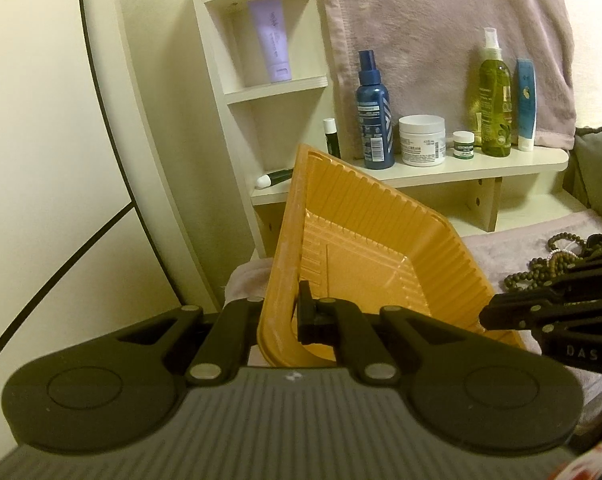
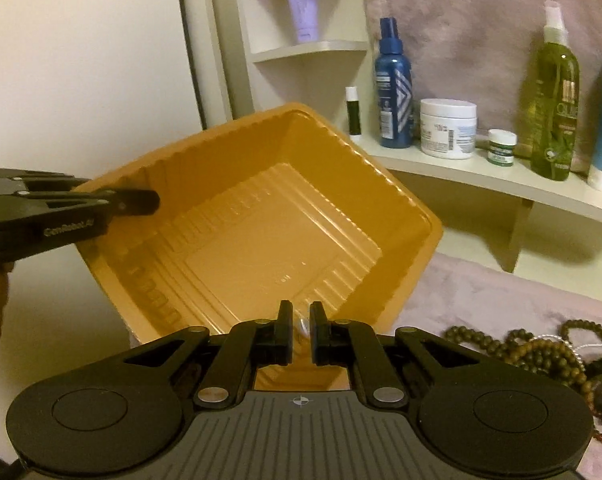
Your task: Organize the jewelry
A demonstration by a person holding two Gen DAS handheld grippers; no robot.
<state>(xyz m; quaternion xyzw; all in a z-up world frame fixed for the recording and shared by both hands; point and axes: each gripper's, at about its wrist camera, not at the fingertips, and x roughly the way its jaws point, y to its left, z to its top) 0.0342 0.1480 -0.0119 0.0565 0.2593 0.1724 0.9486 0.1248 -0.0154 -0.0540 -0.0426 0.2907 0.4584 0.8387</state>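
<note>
Beads (image 2: 541,352) lie at four o'clock; our left gripper (image 1: 279,312) pinches the tilted tray (image 2: 261,208), right gripper (image 2: 301,328) nearly shut on something small and clear. Next, we drop it in.

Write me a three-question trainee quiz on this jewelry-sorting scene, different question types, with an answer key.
1. True or false: the left gripper is clamped on the rim of the orange tray, holding it tilted.
2. Multiple choice: where do the beaded necklaces lie?
A. inside the tray
B. on the cloth to the right of the tray
C. on the shelf
3. Fill in: on the shelf, the container between the blue spray bottle and the small green-labelled jar is a white ____.

Key
1. true
2. B
3. cream jar
</note>
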